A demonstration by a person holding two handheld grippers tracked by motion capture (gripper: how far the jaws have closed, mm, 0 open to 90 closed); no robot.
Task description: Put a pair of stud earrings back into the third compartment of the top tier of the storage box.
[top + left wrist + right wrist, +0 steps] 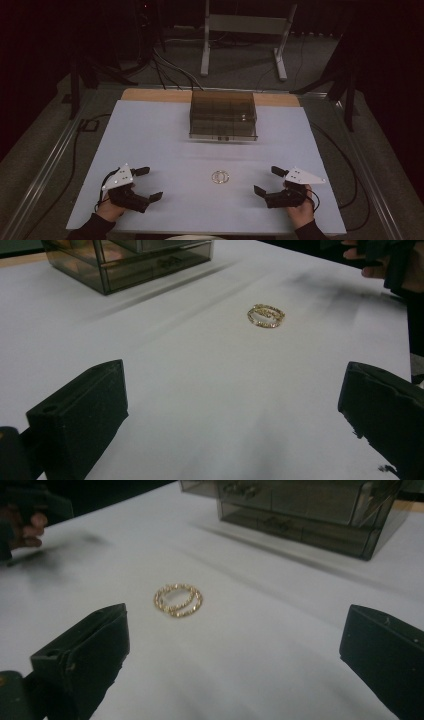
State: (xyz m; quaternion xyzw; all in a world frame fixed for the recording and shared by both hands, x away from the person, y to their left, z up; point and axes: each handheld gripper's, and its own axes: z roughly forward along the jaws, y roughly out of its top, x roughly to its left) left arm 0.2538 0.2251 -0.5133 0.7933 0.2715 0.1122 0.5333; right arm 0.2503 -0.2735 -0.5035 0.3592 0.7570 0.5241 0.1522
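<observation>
A coiled gold bracelet (pixel 220 176) lies flat on the white table (pixel 160 145), between my two grippers; it also appears as the bracelet (pixel 266 316) and the bracelet (pixel 178 600) in the gripper views. A smoky clear drawer box (pixel 223 115) stands at the back centre, its drawers shut. My left gripper (pixel 148 183) rests open near the front left, empty, well left of the bracelet. My right gripper (pixel 268 180) rests open at the front right, empty, right of the bracelet. Each points inward at the bracelet.
The drawer box (pixel 130 262) (pixel 300 510) stands far beyond the bracelet. Past the table's far edge is a grey floor with a white metal stand (pixel 242 37) and black cables (pixel 170 67). A cable (pixel 75 150) runs along the left side.
</observation>
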